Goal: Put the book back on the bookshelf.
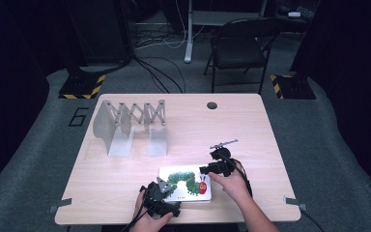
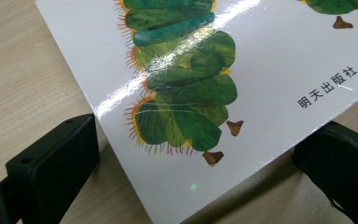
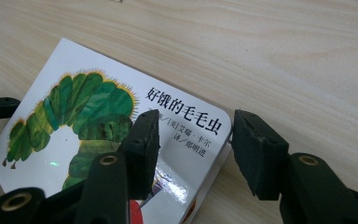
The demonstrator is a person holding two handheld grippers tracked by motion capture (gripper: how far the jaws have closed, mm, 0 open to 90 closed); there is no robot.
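One book (image 1: pixel 186 183) lies flat on the table (image 1: pixel 125 183), cover up, at about six o'clock on the tabletop, close to my edge. It is a picture book with a green caterpillar on a white cover. I judge it lies flat because nothing has lifted it yet, and that I have come at it from two opposite sides so I can raise it evenly and carry it off, perhaps to the metal rack (image 1: pixel 130 126) standing well apart at about eleven o'clock from the book.

My left claw (image 1: pixel 160 193) sits at the book's seven o'clock corner. In the left gripper view its jaws stand wide apart with that corner of the book (image 2: pixel 242 93) between them, one jaw out on bare wood at either side; neither pad seems to press on the cover or edge, so I call it open and holding nothing.

My right claw (image 1: pixel 210 170) is at the book's two o'clock corner. In the right gripper view the jaws are about half apart, straddling the rounded corner of the book (image 3: pixel 98 116): one jaw hangs over the printed title, the other over the wood just beside the edge. I see a gap at both pads, so it grips nothing yet. Beyond the table, at twelve o'clock, stands a folding chair (image 1: pixel 239 48).
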